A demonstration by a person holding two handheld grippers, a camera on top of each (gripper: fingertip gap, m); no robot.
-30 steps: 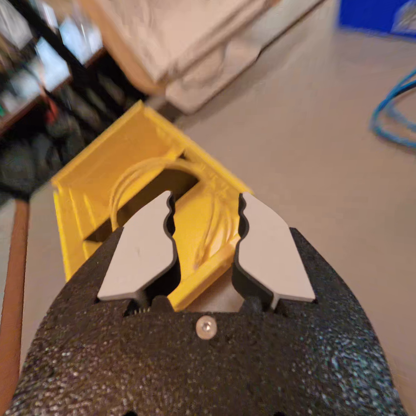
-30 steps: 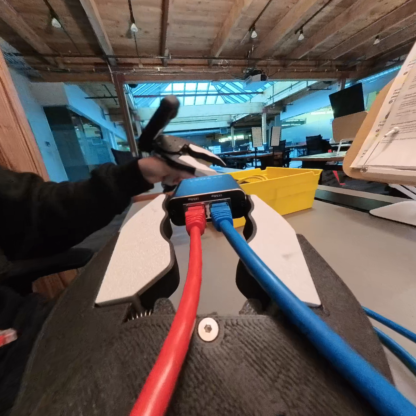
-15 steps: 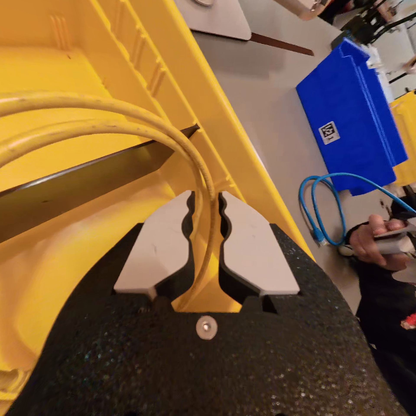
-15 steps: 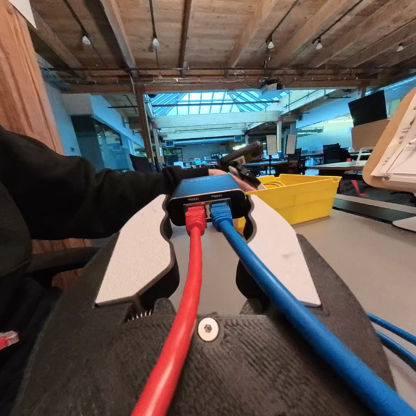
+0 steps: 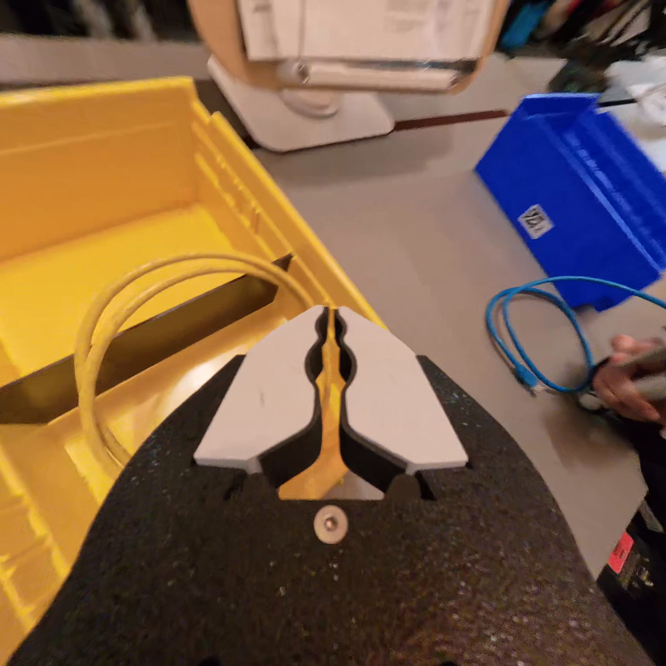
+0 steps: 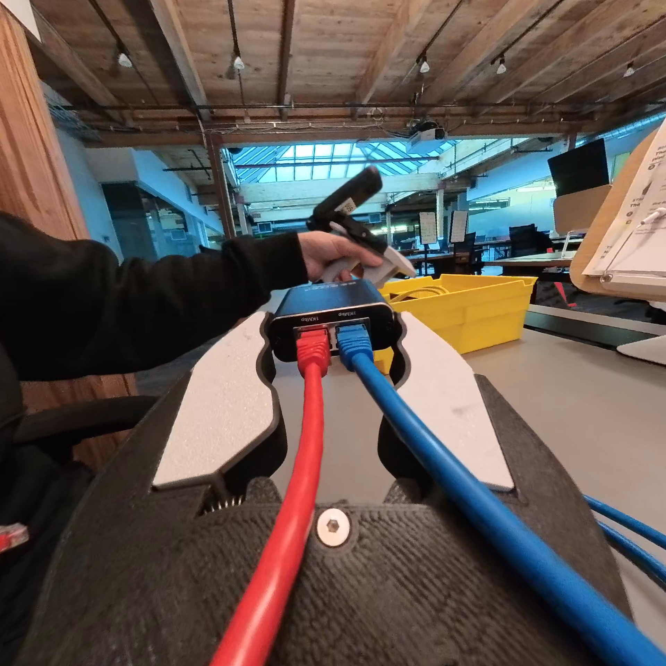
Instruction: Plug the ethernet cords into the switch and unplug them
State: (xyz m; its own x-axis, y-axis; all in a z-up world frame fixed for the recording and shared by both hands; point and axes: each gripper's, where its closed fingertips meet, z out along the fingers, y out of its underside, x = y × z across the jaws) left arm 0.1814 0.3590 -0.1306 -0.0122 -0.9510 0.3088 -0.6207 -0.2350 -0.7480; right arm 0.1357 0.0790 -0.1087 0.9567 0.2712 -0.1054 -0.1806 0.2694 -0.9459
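My right gripper (image 6: 333, 326) is shut on the dark blue switch (image 6: 324, 299) and holds it by its sides. A red cord (image 6: 311, 414) and a blue cord (image 6: 414, 414) are plugged into its two front ports. My left gripper (image 5: 329, 313) hangs over the near corner of the yellow bin (image 5: 108, 144). Its jaws are shut on a pale yellow cord (image 5: 201, 261), which loops out of the bin into the fingertips. The left gripper also shows in the right wrist view (image 6: 400, 266), above the yellow bin (image 6: 468, 317) behind the switch.
A blue bin (image 5: 576, 201) stands at the right on the grey table, with a coiled blue cord (image 5: 504, 306) in front of it. A paper stand (image 5: 324, 119) is behind the bins. A loose red plug (image 6: 12, 540) hangs at the left.
My left gripper went down into the yellow bin, shut on the yellow cord, and has drawn back up with it. My right gripper has kept hold of the switch, hardly moving.
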